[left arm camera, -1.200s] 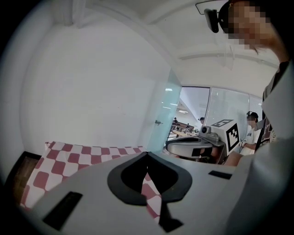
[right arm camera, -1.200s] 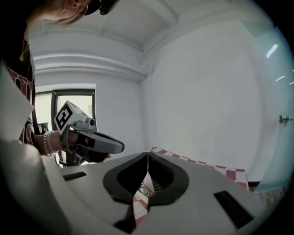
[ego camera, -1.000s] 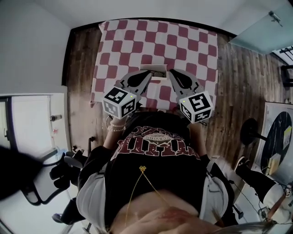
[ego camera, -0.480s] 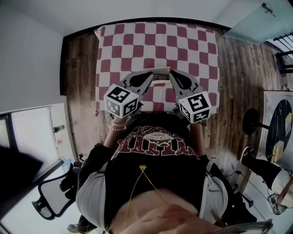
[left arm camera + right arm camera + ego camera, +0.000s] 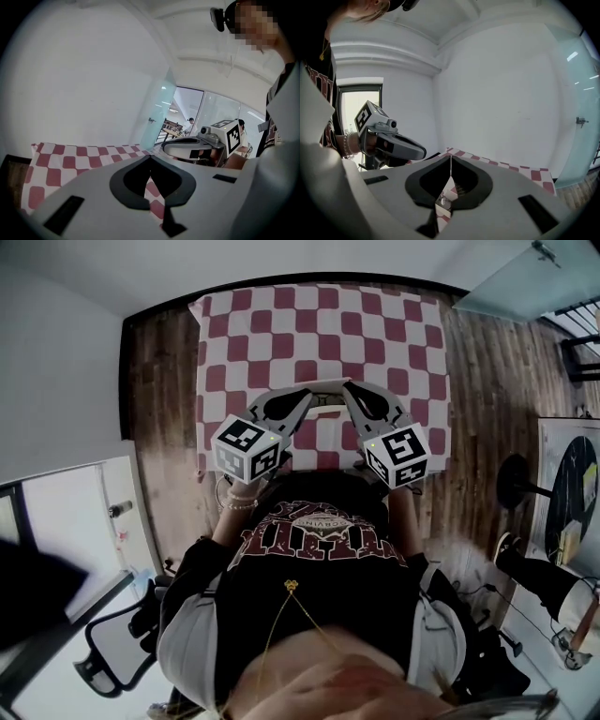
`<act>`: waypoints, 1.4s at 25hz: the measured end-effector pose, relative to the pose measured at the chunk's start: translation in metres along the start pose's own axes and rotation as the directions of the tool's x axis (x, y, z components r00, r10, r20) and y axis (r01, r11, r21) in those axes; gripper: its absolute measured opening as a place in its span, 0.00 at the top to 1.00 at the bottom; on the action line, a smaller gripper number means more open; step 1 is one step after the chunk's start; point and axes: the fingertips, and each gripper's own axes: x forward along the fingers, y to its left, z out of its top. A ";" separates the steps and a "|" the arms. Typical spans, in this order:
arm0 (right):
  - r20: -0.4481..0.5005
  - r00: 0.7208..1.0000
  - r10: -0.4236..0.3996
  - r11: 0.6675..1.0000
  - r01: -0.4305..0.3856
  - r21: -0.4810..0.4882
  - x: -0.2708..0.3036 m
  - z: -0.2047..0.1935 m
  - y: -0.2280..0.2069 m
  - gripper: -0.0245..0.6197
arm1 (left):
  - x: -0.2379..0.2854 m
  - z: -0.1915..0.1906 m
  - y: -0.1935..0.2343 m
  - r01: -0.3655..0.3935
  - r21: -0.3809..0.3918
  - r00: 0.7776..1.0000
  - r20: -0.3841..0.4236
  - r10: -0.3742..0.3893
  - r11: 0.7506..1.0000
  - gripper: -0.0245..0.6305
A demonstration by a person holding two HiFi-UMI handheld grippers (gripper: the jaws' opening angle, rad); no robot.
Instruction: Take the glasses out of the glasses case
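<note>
On the checkered tablecloth (image 5: 281, 334), a white glasses case (image 5: 323, 409) lies near the front edge, partly hidden between my two grippers. No glasses show in the head view. My left gripper (image 5: 307, 394) points at the case from the left, its jaws closed tip to tip (image 5: 150, 157) with only cloth visible behind them. My right gripper (image 5: 348, 388) comes in from the right, also shut (image 5: 451, 157). A small shiny part (image 5: 443, 200) shows through the gap behind its jaws; I cannot tell what it is. Each gripper appears in the other's view: right (image 5: 187, 147), left (image 5: 393, 145).
The red-and-white cloth covers a table standing on a wooden floor (image 5: 487, 399). A white wall (image 5: 56, 381) runs along the left and a glass panel (image 5: 511, 282) stands at the far right. An office chair (image 5: 112, 662) sits behind on the left.
Both grippers stay by the case with tips close together; the right one has edged slightly up and left. The head camera's framing has shifted a little.
</note>
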 end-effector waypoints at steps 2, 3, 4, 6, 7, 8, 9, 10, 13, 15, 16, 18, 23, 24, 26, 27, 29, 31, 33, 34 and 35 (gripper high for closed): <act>-0.006 1.000 0.002 1.000 -0.002 -0.002 0.002 -0.001 0.000 0.93 | -0.002 0.000 0.000 -0.004 -0.002 1.000 0.003 0.004 1.000 0.96; -0.011 1.000 0.001 1.000 -0.001 -0.008 0.003 -0.002 0.000 0.93 | -0.003 0.000 0.001 -0.007 -0.004 1.000 0.005 0.007 1.000 0.96; -0.018 1.000 0.001 1.000 -0.001 -0.014 0.005 -0.004 -0.001 0.93 | -0.004 0.001 0.002 -0.011 -0.005 1.000 0.008 0.011 1.000 0.96; -0.034 0.999 0.006 1.000 -0.006 -0.024 0.009 -0.009 -0.001 0.93 | -0.006 0.000 0.004 -0.022 -0.008 1.000 0.014 0.022 1.000 0.96; -0.042 0.999 0.010 1.000 -0.011 -0.029 0.011 -0.011 -0.001 0.93 | -0.008 0.000 0.005 -0.027 -0.010 0.999 0.016 0.027 1.000 0.96; -0.048 0.999 0.014 0.999 -0.016 -0.033 0.012 -0.014 -0.001 0.93 | -0.009 -0.001 0.005 -0.031 -0.013 0.999 0.018 0.031 0.999 0.96; -0.051 0.999 0.019 0.999 -0.021 -0.037 0.014 -0.016 -0.001 0.93 | -0.010 -0.001 0.004 -0.031 -0.020 0.999 0.022 0.032 0.999 0.96; -0.053 0.998 0.025 0.999 -0.027 -0.041 0.016 -0.018 -0.001 0.93 | -0.012 -0.002 0.003 -0.028 -0.031 0.999 0.028 0.029 0.999 0.96; -0.064 0.997 0.039 0.998 -0.042 -0.053 0.023 -0.023 0.000 0.93 | -0.016 -0.002 0.002 -0.011 -0.078 0.998 0.059 0.016 0.997 0.96; -0.079 0.996 0.049 0.997 -0.054 -0.059 0.028 -0.029 0.001 0.93 | -0.020 -0.002 0.001 -0.010 -0.091 0.998 0.068 0.016 0.996 0.96; -0.090 0.994 0.055 0.996 -0.060 -0.059 0.031 -0.032 0.001 0.93 | -0.021 -0.003 0.002 -0.016 -0.090 0.998 0.066 0.022 0.996 0.96; -0.113 0.992 0.064 0.996 -0.070 -0.058 0.036 -0.041 0.001 0.93 | -0.025 -0.006 0.003 -0.035 -0.087 0.998 0.058 0.040 0.996 0.96; -0.165 0.982 0.090 0.995 -0.097 -0.036 0.051 -0.063 0.005 0.93 | -0.037 -0.014 0.009 -0.068 -0.110 0.995 0.059 0.075 0.992 0.96; -0.174 0.980 0.096 0.994 -0.102 -0.031 0.054 -0.067 0.007 0.93 | -0.040 -0.015 0.010 -0.076 -0.111 0.995 0.056 0.082 0.991 0.96; -0.194 0.976 0.103 0.993 -0.111 -0.030 0.060 -0.075 0.008 0.93 | -0.045 -0.015 0.013 -0.092 -0.109 0.994 0.047 0.098 0.990 0.96; -0.205 0.973 0.106 0.993 -0.115 -0.029 0.062 -0.079 0.009 0.93 | -0.047 -0.016 0.013 -0.099 -0.111 0.993 0.046 0.105 0.989 0.96; -0.230 0.966 0.116 0.992 -0.125 -0.028 0.067 -0.089 0.010 0.93 | -0.053 -0.019 0.015 -0.114 -0.118 0.992 0.048 0.121 0.986 0.96; -0.254 0.959 0.129 0.990 -0.137 -0.016 0.072 -0.099 0.011 0.93 | -0.057 -0.022 0.017 -0.126 -0.126 0.990 0.049 0.133 0.984 0.96; -0.271 0.952 0.142 0.989 -0.145 0.008 0.076 -0.109 0.012 0.93 | -0.062 -0.025 0.019 -0.137 -0.130 0.988 0.048 0.144 0.982 0.96; -0.278 0.950 0.145 0.989 -0.146 0.017 0.078 -0.113 0.012 0.93 | -0.064 -0.026 0.020 -0.143 -0.129 0.988 0.046 0.150 0.981 0.96; -0.286 0.947 0.146 0.989 -0.146 0.021 0.079 -0.117 0.012 0.93 | -0.066 -0.028 0.021 -0.150 -0.127 0.987 0.043 0.157 0.980 0.96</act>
